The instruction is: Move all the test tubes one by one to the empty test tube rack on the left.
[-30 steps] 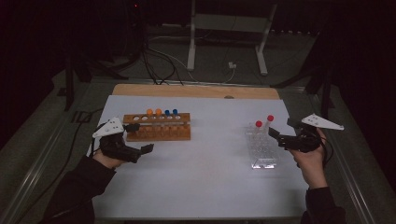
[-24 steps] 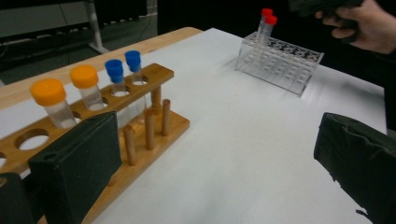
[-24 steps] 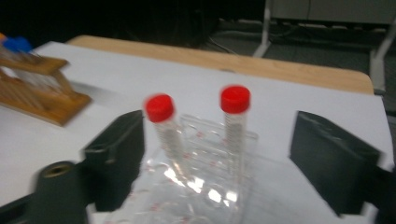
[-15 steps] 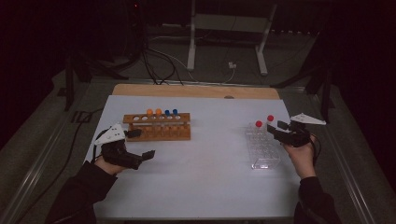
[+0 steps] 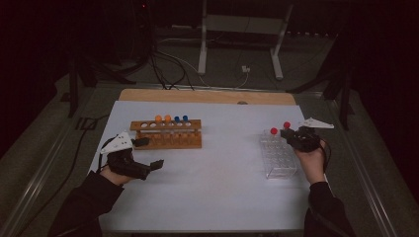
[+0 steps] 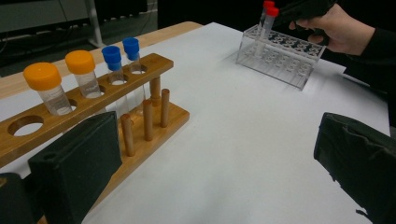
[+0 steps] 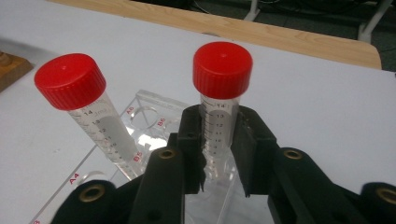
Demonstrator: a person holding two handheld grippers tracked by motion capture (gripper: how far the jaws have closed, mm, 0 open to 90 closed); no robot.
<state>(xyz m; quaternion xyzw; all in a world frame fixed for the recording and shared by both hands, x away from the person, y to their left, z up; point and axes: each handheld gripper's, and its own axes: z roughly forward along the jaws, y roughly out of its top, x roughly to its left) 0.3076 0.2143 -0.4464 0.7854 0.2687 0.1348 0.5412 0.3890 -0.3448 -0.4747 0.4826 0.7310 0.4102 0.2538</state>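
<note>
Now right claw point(image 7: 219, 154) just closed, clenching red-capped tube point(image 7: 220, 88) over clear rack point(image 5: 278, 157); left claw point(image 6: 224, 163) released

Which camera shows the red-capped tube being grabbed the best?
The right gripper view: the grabbed tube stands close up between the right hand-held gripper pads, scale readable. The high view shows a red dot; the left gripper view shows it far off.

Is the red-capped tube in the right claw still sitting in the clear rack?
Yes: the tube stands upright in the clear rack, jaws closed on it.
</note>
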